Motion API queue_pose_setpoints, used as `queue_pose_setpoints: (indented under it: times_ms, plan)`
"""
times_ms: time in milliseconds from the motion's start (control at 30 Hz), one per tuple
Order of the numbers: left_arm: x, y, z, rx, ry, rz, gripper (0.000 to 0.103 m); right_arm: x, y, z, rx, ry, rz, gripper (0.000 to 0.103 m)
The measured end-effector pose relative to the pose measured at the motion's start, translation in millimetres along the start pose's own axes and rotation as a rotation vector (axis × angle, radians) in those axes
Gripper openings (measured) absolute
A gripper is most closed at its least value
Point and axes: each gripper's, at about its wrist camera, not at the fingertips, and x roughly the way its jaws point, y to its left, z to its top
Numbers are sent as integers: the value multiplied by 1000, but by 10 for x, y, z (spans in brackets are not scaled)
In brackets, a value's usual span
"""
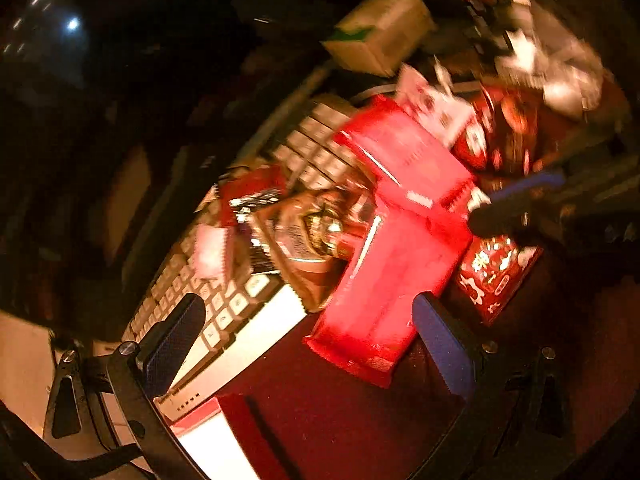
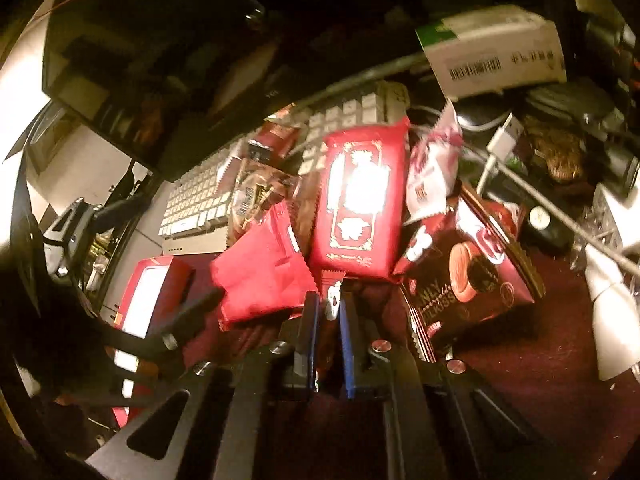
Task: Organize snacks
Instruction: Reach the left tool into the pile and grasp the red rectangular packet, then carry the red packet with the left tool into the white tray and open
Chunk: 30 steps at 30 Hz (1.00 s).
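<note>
Dark red cloth (image 2: 520, 368) covers my desk, and it is a messy desk. My keyboard (image 2: 200, 200) lies along the far side, and snack packs are piled on it and in front of it.

My right claw (image 2: 329, 312) is clenched on the bottom edge of a small red pack (image 2: 332, 280). That little pack sticks up from between my blue pads (image 2: 347, 344), and most of it is hidden. Just behind it stands the tall red pack (image 2: 358, 200) with gold trim, leaning on the keyboard. A plain red bag (image 2: 260, 272) lies touching its left side. A dark cookie bag (image 2: 472, 280) lies on its right side, near the cloth's front. A white and pink pack (image 2: 432, 168) pokes up behind that one. A brown bag (image 2: 256, 192) rests on the keys.

My left claw (image 1: 308, 328) is wide open and grips nothing. The near end of the tall red pack (image 1: 384, 280) lies between its pads, close to the right pad (image 1: 444, 344). In the left camera my right claw (image 1: 508, 208) shows at the right side, at the pack's edge. A red box (image 2: 148, 296) with a white top sits by the left edge of the cloth. A white carton (image 2: 496, 56) stands behind the keyboard, and a white cable (image 2: 500, 144) runs down past it.
</note>
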Motion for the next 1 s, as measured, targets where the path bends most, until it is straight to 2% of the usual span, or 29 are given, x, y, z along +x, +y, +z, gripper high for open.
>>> queue_pose_setpoints:
  times_ms: [67, 133, 233, 267, 300, 333, 433, 467, 533, 600, 700, 867, 1000]
  plan:
    - [62, -91, -6, 45, 15, -11, 103, 8, -8, -8, 8, 11, 20, 12]
    - [77, -163, -36, 72, 20, -65, 103, 37, -11, -18, 21, 32, 41, 15]
    - [106, -217, -107, 68, 34, -97, 87, 66, -4, -30, 28, 56, 61, 18]
    - [94, -194, -124, 45, 31, -134, 71, 70, -6, -29, 33, 63, 72, 27]
    - [93, -151, -142, 6, 39, -205, 63, 92, -11, -40, 41, 74, 92, 35]
    - [111, -125, -150, -27, 49, -237, 60, 111, -6, -39, 43, 83, 97, 37]
    - [107, -89, -210, -82, 55, -271, 57, 143, 74, -56, 10, 81, 103, 42]
    - [93, -83, -242, -95, 53, -281, 55, 165, 98, -68, 0, 84, 115, 42]
    - [58, -55, -318, -137, 56, -307, 53, 188, 146, -85, -31, 75, 103, 35]
    - [13, -4, -395, -212, 57, -347, 52, 223, 196, -106, -65, 73, 83, 21]
    - [-120, 81, -576, -327, 53, -406, 50, 232, 236, -121, -85, 66, 84, 19]
    - [-372, 122, -821, -457, 22, -418, 46, 249, 320, -117, -119, 58, 101, 15]
    - [-601, 216, -1050, -572, -15, -416, 45, 230, 447, -143, -153, 45, 161, 13]
